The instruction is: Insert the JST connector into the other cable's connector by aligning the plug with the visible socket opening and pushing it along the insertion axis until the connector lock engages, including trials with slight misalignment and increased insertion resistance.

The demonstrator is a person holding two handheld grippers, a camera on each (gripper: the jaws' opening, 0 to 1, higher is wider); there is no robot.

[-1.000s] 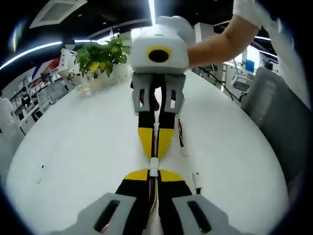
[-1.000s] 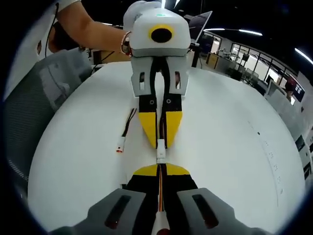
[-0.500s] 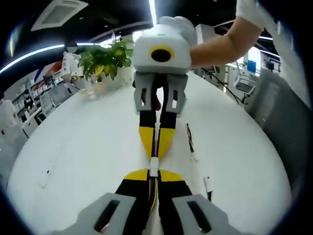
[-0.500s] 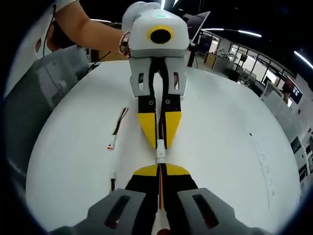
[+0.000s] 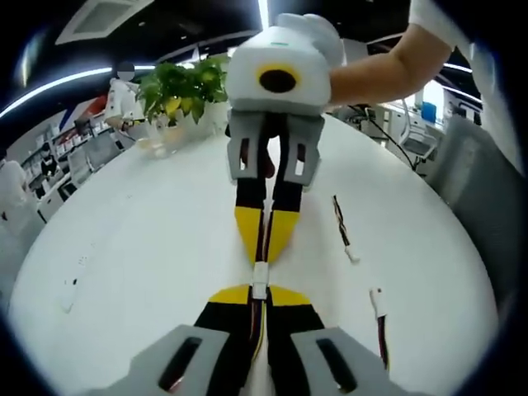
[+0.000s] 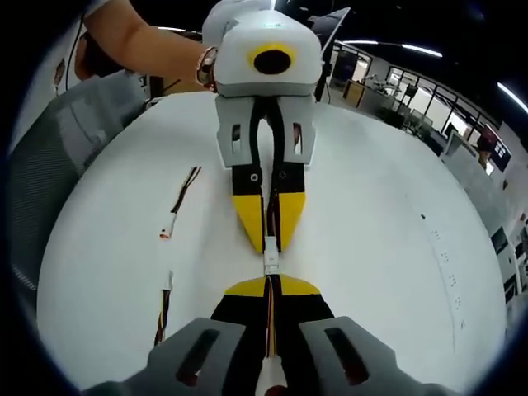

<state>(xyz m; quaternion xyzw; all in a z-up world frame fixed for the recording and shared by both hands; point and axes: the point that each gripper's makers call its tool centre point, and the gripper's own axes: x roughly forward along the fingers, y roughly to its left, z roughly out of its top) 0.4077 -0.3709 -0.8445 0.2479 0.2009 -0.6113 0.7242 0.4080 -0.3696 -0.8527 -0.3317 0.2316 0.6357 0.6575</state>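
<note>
white connectors [image 5: 259, 279] half-hidden between fingers [image 5: 247, 233]

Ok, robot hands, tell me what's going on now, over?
Left gripper and right gripper both shut on their cables, tip to tip. White connector joined between them, lock unconfirmed. Two spare cables lying aside, nothing blocking.

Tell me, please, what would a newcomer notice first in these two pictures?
First, the two grippers meeting tip to tip at the centre, left gripper and right gripper, with a small white connector joined between their yellow tips. Next, two spare cables lying on the white table beside them, and a green plant at the table's far edge.
</note>
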